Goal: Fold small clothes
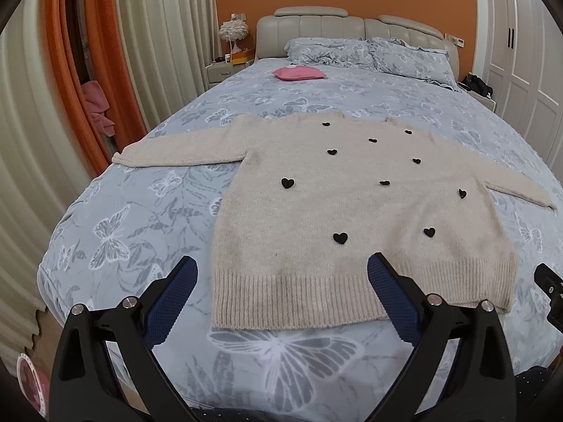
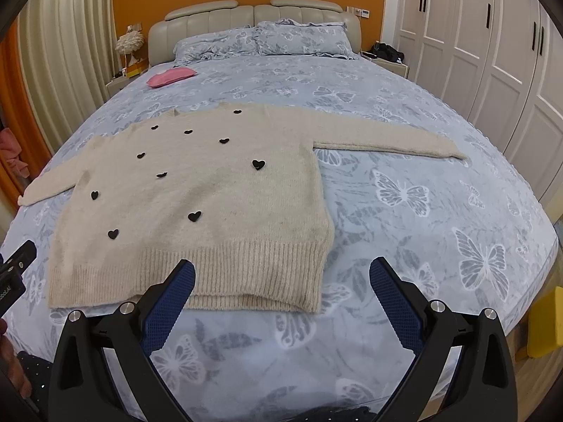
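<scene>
A beige knit sweater (image 1: 337, 211) with black heart patches lies flat and face up on the bed, both sleeves spread out sideways, ribbed hem nearest me. My left gripper (image 1: 281, 263) hovers open above the hem's left part, nothing between its blue pads. In the right wrist view the same sweater (image 2: 197, 197) fills the left half. My right gripper (image 2: 281, 267) is open over the hem's right corner, holding nothing. The other gripper's black body shows at the edge of each view.
The bed (image 2: 422, 211) has a blue-grey butterfly duvet. A folded pink garment (image 1: 299, 73) lies near the pillows (image 1: 369, 52). Curtains hang on the left, white wardrobe doors (image 2: 492, 52) stand on the right, nightstands flank the headboard. A yellow object (image 2: 549, 320) sits by the bed's right corner.
</scene>
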Demonstrator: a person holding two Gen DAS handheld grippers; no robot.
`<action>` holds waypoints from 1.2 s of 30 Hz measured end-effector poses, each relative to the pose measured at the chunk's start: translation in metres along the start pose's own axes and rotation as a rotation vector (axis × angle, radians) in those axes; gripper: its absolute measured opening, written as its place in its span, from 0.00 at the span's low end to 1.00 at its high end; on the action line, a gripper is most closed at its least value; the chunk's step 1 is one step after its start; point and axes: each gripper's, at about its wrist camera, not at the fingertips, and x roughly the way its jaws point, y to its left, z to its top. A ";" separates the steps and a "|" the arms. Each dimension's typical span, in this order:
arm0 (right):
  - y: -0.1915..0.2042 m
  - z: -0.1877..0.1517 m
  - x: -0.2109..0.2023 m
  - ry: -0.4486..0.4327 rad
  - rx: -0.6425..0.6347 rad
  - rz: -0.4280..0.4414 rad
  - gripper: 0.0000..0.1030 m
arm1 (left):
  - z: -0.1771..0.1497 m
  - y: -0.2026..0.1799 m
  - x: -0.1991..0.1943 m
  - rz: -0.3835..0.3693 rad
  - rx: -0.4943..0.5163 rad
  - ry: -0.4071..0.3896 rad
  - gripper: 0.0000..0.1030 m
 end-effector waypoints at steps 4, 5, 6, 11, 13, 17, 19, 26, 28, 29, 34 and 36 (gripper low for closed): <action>0.001 0.000 0.000 -0.002 -0.003 -0.001 0.95 | 0.000 0.000 0.000 -0.001 -0.004 0.002 0.92; 0.001 0.000 0.000 -0.003 -0.004 -0.001 0.95 | 0.000 0.000 0.000 -0.002 -0.003 0.001 0.92; 0.001 0.000 0.000 -0.003 -0.003 -0.001 0.95 | 0.000 0.000 0.000 -0.003 -0.005 0.002 0.92; 0.001 0.001 0.000 -0.006 0.002 0.001 0.95 | -0.001 0.000 0.001 -0.001 -0.005 0.002 0.92; -0.001 -0.001 -0.001 -0.001 0.004 0.002 0.95 | -0.001 0.000 0.001 -0.001 -0.004 0.002 0.92; 0.000 0.000 -0.001 -0.001 0.001 0.002 0.95 | -0.001 0.000 0.001 -0.002 -0.003 0.002 0.92; 0.000 0.000 0.000 0.000 0.000 0.001 0.95 | -0.001 0.000 0.001 -0.001 -0.004 0.003 0.92; -0.001 0.000 -0.001 -0.002 0.003 0.001 0.95 | -0.001 -0.001 0.001 0.001 -0.004 0.003 0.92; 0.000 0.000 -0.001 -0.002 0.001 0.001 0.95 | -0.002 -0.001 0.001 0.000 -0.004 0.004 0.92; 0.000 0.000 -0.001 -0.001 0.001 0.001 0.95 | -0.002 -0.001 0.001 0.000 -0.004 0.003 0.92; 0.000 -0.001 -0.001 -0.001 0.001 0.001 0.95 | -0.002 -0.002 0.001 0.001 -0.004 0.004 0.92; 0.001 -0.001 -0.001 -0.002 0.001 0.001 0.95 | -0.002 -0.002 0.001 0.002 -0.004 0.003 0.92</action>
